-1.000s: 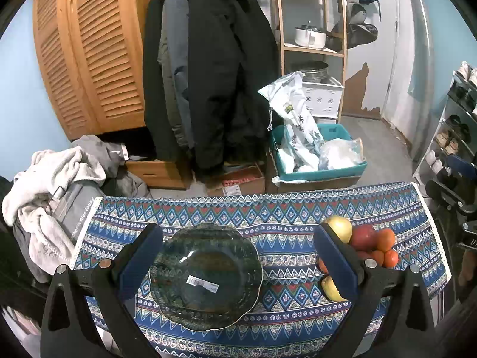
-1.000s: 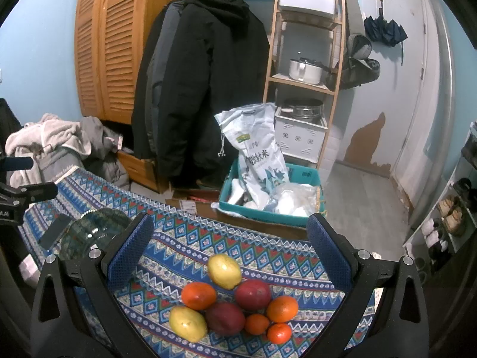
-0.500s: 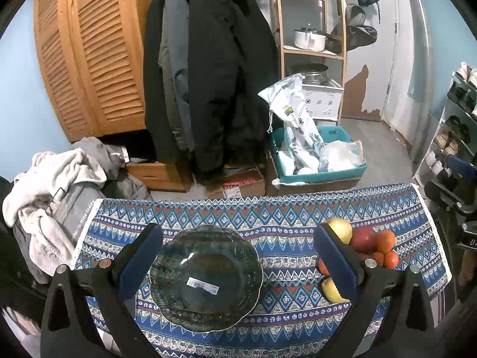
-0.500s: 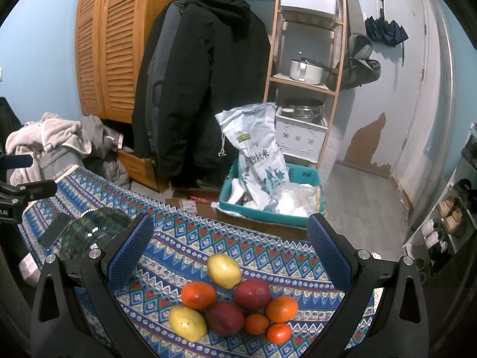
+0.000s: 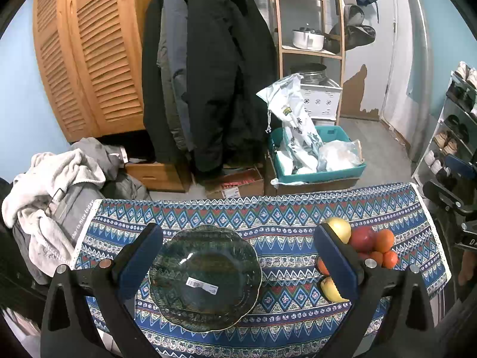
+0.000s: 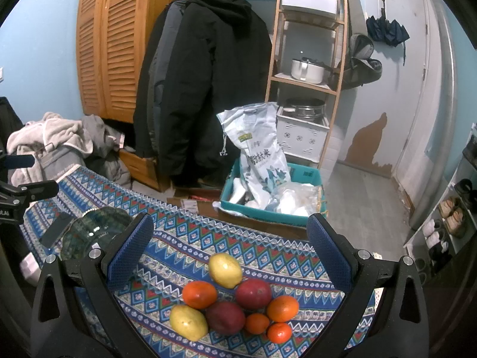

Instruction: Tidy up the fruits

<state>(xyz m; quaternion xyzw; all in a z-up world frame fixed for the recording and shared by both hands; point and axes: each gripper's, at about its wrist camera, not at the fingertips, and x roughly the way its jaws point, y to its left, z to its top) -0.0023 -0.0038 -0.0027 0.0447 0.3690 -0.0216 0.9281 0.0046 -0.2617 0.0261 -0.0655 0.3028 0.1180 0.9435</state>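
Patterned cloth (image 6: 190, 232): nearest yellow fruit (image 6: 188, 322) lies crosswise.

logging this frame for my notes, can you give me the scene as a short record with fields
surface: patterned tablecloth
dish: glass plate, nothing on it, sticker at its middle
fruit: pile on the cloth, two yellow, two red, four orange
fruit position: to the right of the plate, apart from it
left hand-held gripper: open, over the plate, holding nothing
right hand-held gripper: open, above the fruit, holding nothing
fruit moved to plate: none
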